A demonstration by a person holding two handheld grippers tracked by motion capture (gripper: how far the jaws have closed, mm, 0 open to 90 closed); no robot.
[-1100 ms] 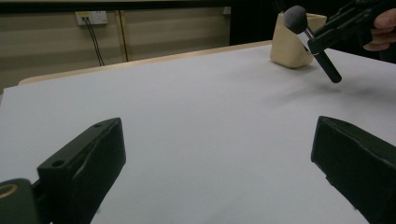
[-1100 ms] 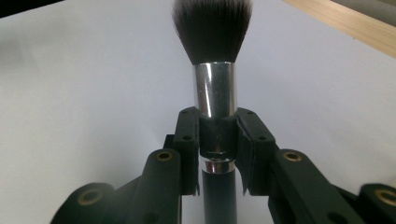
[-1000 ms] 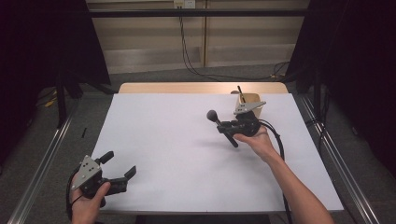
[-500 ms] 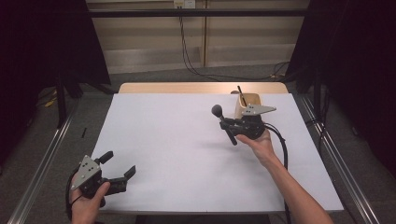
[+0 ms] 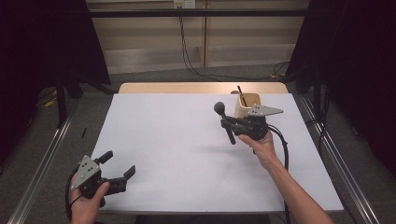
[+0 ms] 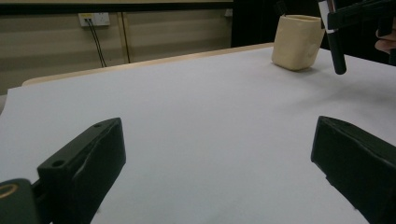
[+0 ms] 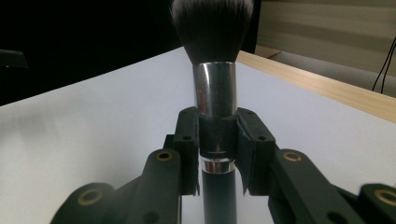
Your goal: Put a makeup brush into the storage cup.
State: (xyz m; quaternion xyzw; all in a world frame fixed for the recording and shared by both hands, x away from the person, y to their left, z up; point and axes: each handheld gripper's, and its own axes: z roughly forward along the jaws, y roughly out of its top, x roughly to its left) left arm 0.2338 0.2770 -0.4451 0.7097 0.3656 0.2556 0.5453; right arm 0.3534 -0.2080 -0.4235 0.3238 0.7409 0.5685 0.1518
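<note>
High view, left to right: at the near left corner of the white-covered worktop (image 5: 187, 154), a person's left hand (image 5: 86, 203) holds the left gripper (image 5: 120, 167) low over the surface, its two black fingers (image 5: 106, 156) spread wide with nothing between them; the left gripper view confirms that, showing bare white worktop between the parted fingers. Well apart, toward the far right, the right hand (image 5: 259, 144) holds the right gripper (image 5: 227, 123) above the worktop, its fingers clenched on a black-handled makeup brush with a silver metal collar and a round dark bristle head (image 5: 224, 121). The brush hangs clear of the surface, tilted, bristle head up and toward the far side, handle end pointing down at the worktop. In the right gripper view the finger pads (image 7: 187, 140) press both sides of the brush right at the lower part of the silver collar, the dark bristles fanning out above. Just behind the gripper, near the far right edge, stands a cream-coloured squarish holder cup (image 5: 246, 103) with a thin dark stick leaning inside it. A black cable (image 5: 282, 149) trails from the right gripper beside the forearm.
</note>
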